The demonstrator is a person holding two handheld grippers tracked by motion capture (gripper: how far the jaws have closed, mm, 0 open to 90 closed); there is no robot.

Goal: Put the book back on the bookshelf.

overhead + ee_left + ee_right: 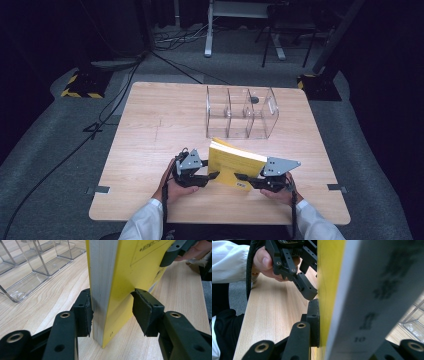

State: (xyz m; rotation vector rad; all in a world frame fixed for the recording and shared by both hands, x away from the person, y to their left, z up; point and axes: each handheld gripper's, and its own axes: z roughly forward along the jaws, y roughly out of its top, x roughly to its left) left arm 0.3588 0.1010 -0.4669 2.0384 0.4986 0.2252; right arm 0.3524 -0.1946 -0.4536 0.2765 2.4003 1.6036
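You held the yellow book point(234, 165) upright on the near half of the wooden table point(150, 125), pinched from both ends — your left gripper point(212, 176) at one lower corner, your right gripper point(240, 176) at the other. The right gripper point(322, 325) was clamped on the book point(325, 290), one pad point(314, 322) flat on the yellow cover, the other lost behind the spine. The left gripper point(112, 312) was looser: one pad point(86, 312) touched the page block point(102, 277), the other point(142, 315) stood a little off the cover, so its jaws were open around the book rather than pressing it.

The book's long edge ran across the table between your two hands, with the clear plastic organizer point(242, 112) lying beyond it, well apart and slightly to the right — your right hand point(277, 192) the nearer. Which compartment would take the book could not be judged. The spine lettering was blurred in the right gripper view, and a small dark object point(254, 99) in the organizer's back was too small to identify.
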